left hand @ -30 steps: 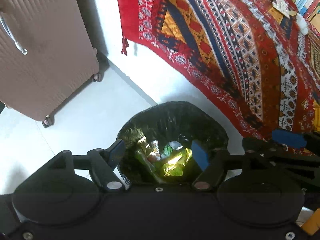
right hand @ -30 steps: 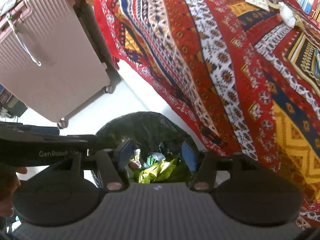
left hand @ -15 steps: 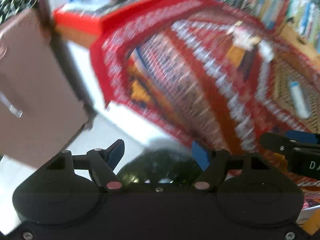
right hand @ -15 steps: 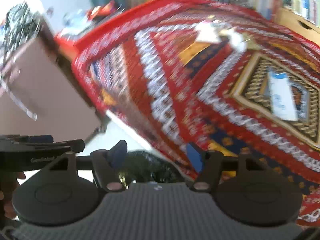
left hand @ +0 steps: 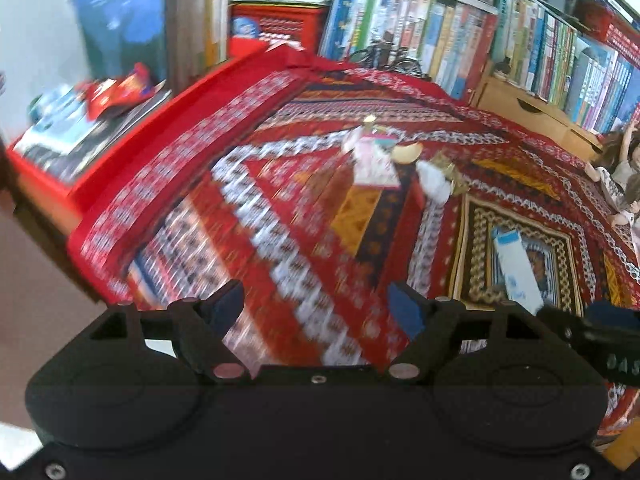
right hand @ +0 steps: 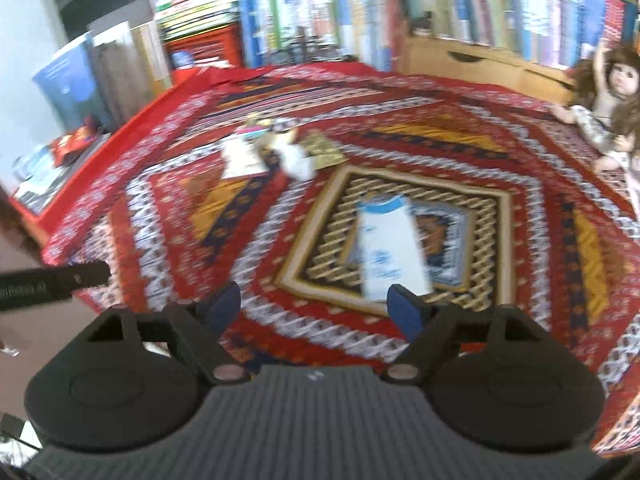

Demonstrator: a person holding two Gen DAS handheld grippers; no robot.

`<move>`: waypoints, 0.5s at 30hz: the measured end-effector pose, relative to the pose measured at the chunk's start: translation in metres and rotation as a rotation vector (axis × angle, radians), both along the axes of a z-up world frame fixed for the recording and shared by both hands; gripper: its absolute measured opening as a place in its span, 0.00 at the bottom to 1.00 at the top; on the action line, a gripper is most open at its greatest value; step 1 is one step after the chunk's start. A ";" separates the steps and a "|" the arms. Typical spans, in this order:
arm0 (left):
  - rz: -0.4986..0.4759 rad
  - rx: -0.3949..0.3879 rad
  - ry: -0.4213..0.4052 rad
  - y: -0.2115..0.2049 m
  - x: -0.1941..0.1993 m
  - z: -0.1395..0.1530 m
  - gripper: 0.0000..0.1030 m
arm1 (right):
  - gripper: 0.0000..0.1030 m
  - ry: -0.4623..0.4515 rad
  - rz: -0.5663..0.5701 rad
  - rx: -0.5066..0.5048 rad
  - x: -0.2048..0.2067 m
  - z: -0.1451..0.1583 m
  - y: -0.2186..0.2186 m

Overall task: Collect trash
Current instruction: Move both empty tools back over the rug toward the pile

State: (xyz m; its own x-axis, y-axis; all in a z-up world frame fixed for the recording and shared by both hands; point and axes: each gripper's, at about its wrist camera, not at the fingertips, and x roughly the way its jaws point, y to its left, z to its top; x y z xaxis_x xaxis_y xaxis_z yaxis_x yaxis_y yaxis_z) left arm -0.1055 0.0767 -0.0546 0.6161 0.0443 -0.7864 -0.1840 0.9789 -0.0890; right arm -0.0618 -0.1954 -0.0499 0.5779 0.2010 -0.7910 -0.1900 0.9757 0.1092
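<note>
Litter lies on a table under a red patterned cloth [left hand: 280, 208] [right hand: 460, 128]. A white and blue carton [left hand: 518, 270] [right hand: 390, 246] lies flat on the cloth's middle medallion. Farther back sit a pink-white wrapper [left hand: 374, 160] [right hand: 242, 156], a crumpled white tissue [left hand: 434, 180] [right hand: 298, 162] and a gold wrapper [left hand: 450, 168] [right hand: 322, 148]. My left gripper [left hand: 316, 310] hovers over the near left part of the cloth, jaws opening, nothing between them. My right gripper [right hand: 314, 308] hovers just short of the carton, jaws opening and empty. Both views are motion-blurred.
Bookshelves [left hand: 440, 40] [right hand: 400, 12] line the far side. A red box [left hand: 52, 184] with magazines and a red packet [left hand: 116, 90] stands left of the table. Dolls [right hand: 608, 92] sit at the far right edge. A wooden drawer unit [right hand: 480, 64] stands behind the table.
Both grippers rose from over the black-lined bin of trash and swung up to face the table. The bin and the pink suitcase dropped out of view. The right gripper's jaws widened.
</note>
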 end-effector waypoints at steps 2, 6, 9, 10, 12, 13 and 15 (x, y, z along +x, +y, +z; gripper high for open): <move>-0.008 -0.002 -0.005 -0.008 0.022 0.001 0.75 | 0.87 0.002 -0.016 -0.011 0.010 -0.001 -0.009; -0.012 -0.016 -0.011 -0.019 0.063 0.001 0.75 | 0.89 0.013 -0.037 -0.025 0.031 -0.008 -0.021; 0.002 -0.014 -0.009 -0.026 0.098 -0.005 0.75 | 0.90 0.022 -0.038 -0.037 0.050 -0.018 -0.027; 0.006 -0.012 -0.007 -0.027 0.110 -0.008 0.75 | 0.90 0.025 -0.038 -0.042 0.056 -0.021 -0.028; 0.014 -0.010 -0.002 -0.030 0.132 -0.014 0.75 | 0.90 0.026 -0.044 -0.056 0.068 -0.027 -0.029; 0.019 -0.012 0.002 -0.031 0.143 -0.018 0.75 | 0.91 0.029 -0.042 -0.059 0.074 -0.031 -0.029; 0.030 -0.017 0.017 -0.033 0.166 -0.027 0.75 | 0.92 0.050 -0.032 -0.057 0.085 -0.038 -0.029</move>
State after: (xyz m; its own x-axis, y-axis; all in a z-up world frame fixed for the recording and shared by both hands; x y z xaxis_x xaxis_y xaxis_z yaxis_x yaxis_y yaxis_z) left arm 0.0604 0.0437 -0.0818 0.6015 0.0494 -0.7973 -0.2148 0.9713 -0.1018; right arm 0.0235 -0.2243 -0.0883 0.5424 0.1369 -0.8289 -0.1539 0.9861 0.0622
